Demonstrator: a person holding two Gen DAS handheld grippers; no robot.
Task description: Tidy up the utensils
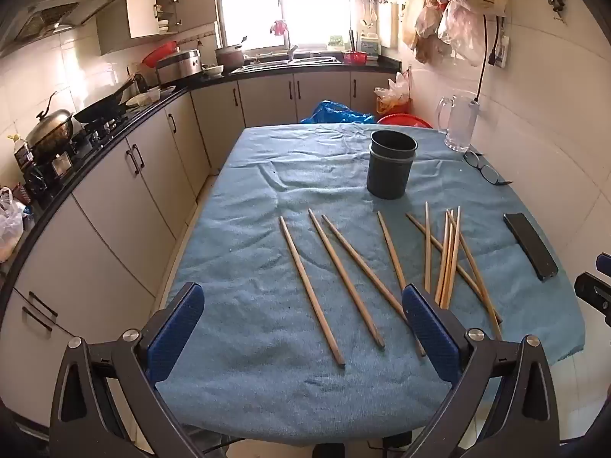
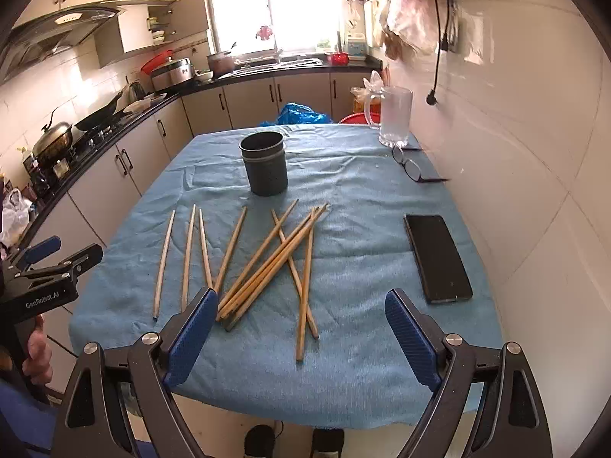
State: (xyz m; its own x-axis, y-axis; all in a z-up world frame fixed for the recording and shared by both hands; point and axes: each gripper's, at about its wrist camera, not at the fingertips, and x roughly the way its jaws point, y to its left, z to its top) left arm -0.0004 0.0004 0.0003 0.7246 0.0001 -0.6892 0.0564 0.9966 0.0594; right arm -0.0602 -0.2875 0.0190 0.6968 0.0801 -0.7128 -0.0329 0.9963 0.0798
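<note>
Several wooden chopsticks (image 1: 345,278) lie loose on the blue cloth of the table (image 1: 248,229); some lie apart on the left, others cross in a pile (image 1: 448,255) on the right. They also show in the right wrist view (image 2: 267,263). A dark round holder (image 1: 391,164) stands upright behind them, empty as far as I can see; it also shows in the right wrist view (image 2: 265,162). My left gripper (image 1: 303,324) is open above the table's near edge, holding nothing. My right gripper (image 2: 301,328) is open and empty above the near ends of the pile. The left gripper also shows in the right wrist view (image 2: 57,257).
A black phone (image 2: 437,257) lies on the right of the cloth. Glasses (image 2: 410,166) and a clear glass mug (image 2: 393,116) sit at the far right by the tiled wall. Kitchen counter with stove and pots (image 1: 57,129) runs along the left.
</note>
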